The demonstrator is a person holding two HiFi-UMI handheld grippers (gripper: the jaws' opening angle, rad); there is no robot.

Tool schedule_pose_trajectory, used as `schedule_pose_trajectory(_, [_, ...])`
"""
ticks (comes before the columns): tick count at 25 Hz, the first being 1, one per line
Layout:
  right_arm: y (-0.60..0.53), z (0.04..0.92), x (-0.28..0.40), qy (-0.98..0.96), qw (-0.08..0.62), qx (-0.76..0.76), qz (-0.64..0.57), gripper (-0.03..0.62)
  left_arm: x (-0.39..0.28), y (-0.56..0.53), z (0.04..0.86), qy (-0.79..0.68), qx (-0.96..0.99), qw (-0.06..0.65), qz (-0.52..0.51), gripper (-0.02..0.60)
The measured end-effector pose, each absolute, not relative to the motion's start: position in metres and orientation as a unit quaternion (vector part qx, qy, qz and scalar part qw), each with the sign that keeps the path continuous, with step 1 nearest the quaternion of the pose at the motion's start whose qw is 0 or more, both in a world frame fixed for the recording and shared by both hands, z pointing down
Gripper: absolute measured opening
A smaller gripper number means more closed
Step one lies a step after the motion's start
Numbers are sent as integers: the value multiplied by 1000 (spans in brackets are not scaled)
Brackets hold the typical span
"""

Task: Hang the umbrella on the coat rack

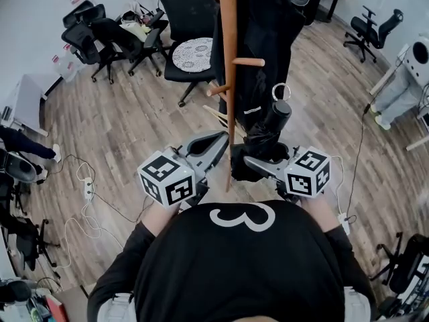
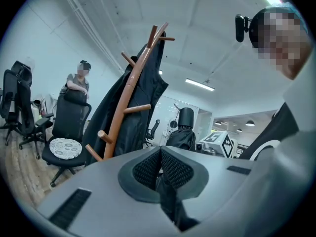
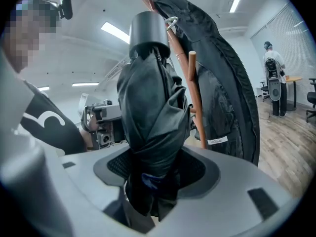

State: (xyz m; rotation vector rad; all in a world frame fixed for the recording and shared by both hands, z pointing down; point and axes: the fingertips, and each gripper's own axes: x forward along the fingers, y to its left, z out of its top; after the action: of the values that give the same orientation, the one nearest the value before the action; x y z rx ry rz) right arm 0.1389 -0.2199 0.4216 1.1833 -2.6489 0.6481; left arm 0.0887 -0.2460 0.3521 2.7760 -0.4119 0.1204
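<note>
Umbrella (image 1: 267,131), folded and black, is not yet hung. In the head view it stands in the air, held by the right hand-held gripper (image 1: 258,161) just beside the coat rack (image 1: 229,59) pole. Its white loop (image 1: 281,91) is near a bare peg (image 1: 249,62), and the left hand-held gripper (image 1: 213,147) sits on the pole's other side. The left gripper view shows what the head view cannot: those jaws are pressed together on nothing, and a black coat (image 2: 148,83) drapes the rack. The right gripper view shows both pads clamped on the bundled canopy, with the handle cap (image 3: 148,31) farthest from the jaws. By my judgement, raising the umbrella and hooking the loop over a peg is what remains.
</note>
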Motion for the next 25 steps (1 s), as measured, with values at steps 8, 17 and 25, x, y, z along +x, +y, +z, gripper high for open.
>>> schedule_pose_trajectory(8, [-262,417,150,-909,95,347,210,268,99,-282,350,-192,966,167,39,15])
schedule_pose_trajectory(17, [-285,431,157,-924,118,301,202,268,109,-300,362,-231,958,167,36,15])
schedule_pose_trajectory(25, [-302,433,157,-932,114,276,204,268,108,-314,365,-251,953,165,37,15])
